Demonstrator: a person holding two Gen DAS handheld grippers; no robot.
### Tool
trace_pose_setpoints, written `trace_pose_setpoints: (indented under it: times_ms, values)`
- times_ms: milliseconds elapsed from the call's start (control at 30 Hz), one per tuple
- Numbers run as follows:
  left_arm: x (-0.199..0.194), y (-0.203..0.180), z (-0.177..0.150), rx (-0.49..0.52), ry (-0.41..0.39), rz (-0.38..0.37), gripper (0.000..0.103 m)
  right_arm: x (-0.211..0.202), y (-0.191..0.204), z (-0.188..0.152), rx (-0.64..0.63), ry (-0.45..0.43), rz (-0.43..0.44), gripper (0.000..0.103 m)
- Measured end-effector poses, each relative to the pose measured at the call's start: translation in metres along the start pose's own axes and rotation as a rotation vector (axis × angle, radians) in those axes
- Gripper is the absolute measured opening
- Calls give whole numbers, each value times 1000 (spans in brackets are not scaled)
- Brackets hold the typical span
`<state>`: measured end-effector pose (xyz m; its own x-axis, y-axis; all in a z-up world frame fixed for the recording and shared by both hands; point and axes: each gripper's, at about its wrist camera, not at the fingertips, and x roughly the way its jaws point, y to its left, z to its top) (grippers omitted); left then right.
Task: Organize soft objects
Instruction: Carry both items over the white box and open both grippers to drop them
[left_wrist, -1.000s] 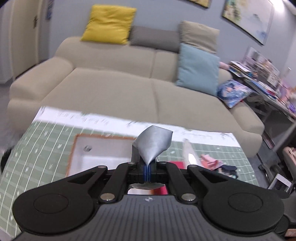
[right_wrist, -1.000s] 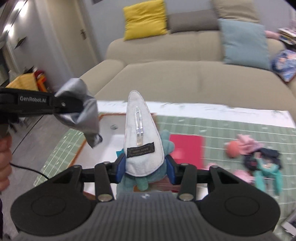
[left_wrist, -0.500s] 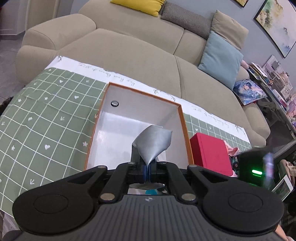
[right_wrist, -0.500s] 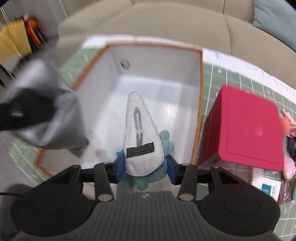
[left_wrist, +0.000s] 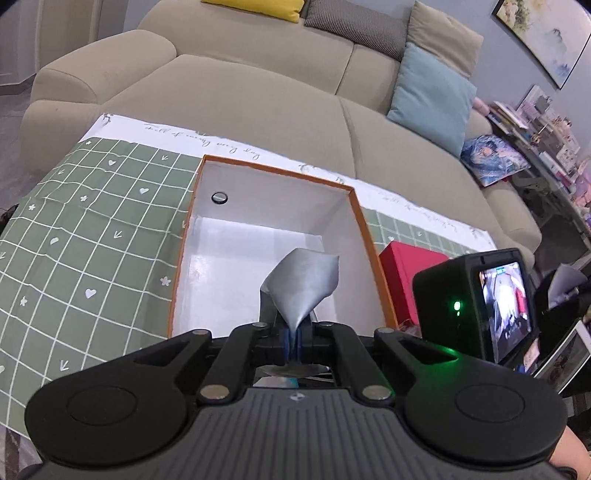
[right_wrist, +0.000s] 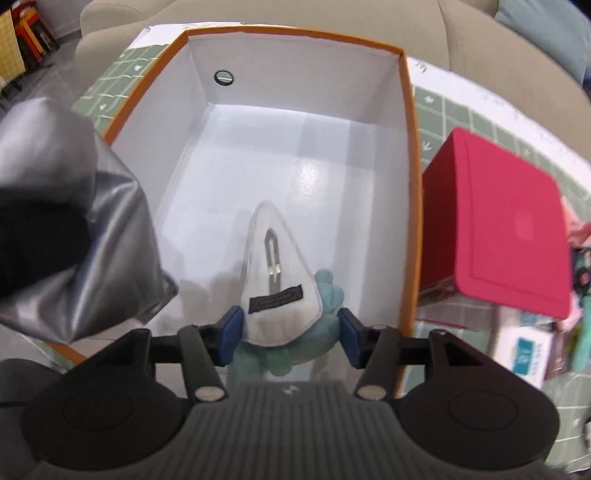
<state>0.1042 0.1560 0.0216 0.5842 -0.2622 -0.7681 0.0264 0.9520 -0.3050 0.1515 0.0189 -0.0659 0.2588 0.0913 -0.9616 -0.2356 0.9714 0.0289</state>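
A beige sofa (left_wrist: 258, 92) fills the back of the room, with a light blue cushion (left_wrist: 432, 92) leaning on its backrest. In front of it a green grid-pattern cloth (left_wrist: 92, 240) covers the table. On the cloth stands an open box (right_wrist: 406, 122) with an orange rim and white inner walls; a small round fitting sits on its far wall. Just beside the box, on the right in both views, lies a closed red box (right_wrist: 509, 229).

The left gripper (left_wrist: 293, 341) hangs over the near end of the open box, jaws clamped tight on a fold of silver fabric pouch (left_wrist: 301, 284). The pouch stands up from the pads and also hangs below them. In the right wrist view the same pouch appears large at the left edge, over the box's left rim.

The right gripper (right_wrist: 290, 330) points steeply down into the open box. Its jaws are opening. Between them sits a white triangular plush piece (right_wrist: 277, 291) with a metal hair clip and a dark label, backed by a teal plush body (right_wrist: 325, 325). The left blue pad touches the toy; a gap shows at the right pad. Whether the toy rests on the box floor cannot be told.
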Motion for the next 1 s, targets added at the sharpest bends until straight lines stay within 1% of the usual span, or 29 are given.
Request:
trace_pose_setpoints:
  times_ms: [67,133,300,367,400,467,533,633,733,767,833,867,900,1000]
  values:
    - [1,2,0,0,10,12,3,0,6,-3,-26,-18,-48,58]
    - [2,1,1,2,16,15,3,-4,7,-5,-26,-25,-60,62]
    - [5,0,2,-9,36,-4,3,-12,1,-5,-23,-54,-20,69]
    - [9,-1,3,-13,45,-15,3,-18,0,-6,-46,-74,-9,76]
    - [12,-2,3,-15,51,-20,3,-24,0,-9,-67,-90,-7,77]
    - [17,-6,3,-14,62,-32,3,-35,0,-14,-119,-124,12,77]
    - [24,-11,2,1,74,-30,2,-44,-3,-17,-145,-135,24,77]
    - [37,-9,0,-4,101,-7,3,-53,-11,-19,-137,-146,51,77]
    - [49,-7,-3,-13,136,9,3,-53,-17,-21,-128,-147,56,77]
    - [52,-8,-5,-4,145,19,5,-53,-19,-21,-124,-147,59,77]
    - [55,-10,-8,4,153,32,18,-51,-22,-22,-107,-139,69,77]
    - [55,-10,-8,-4,151,33,37,-51,-23,-23,-104,-137,75,77]
    - [55,-8,-9,-23,145,25,54,-50,-24,-23,-101,-134,81,77]
    - [54,-6,-7,-50,150,0,69,-44,-25,-25,-101,-122,85,77]
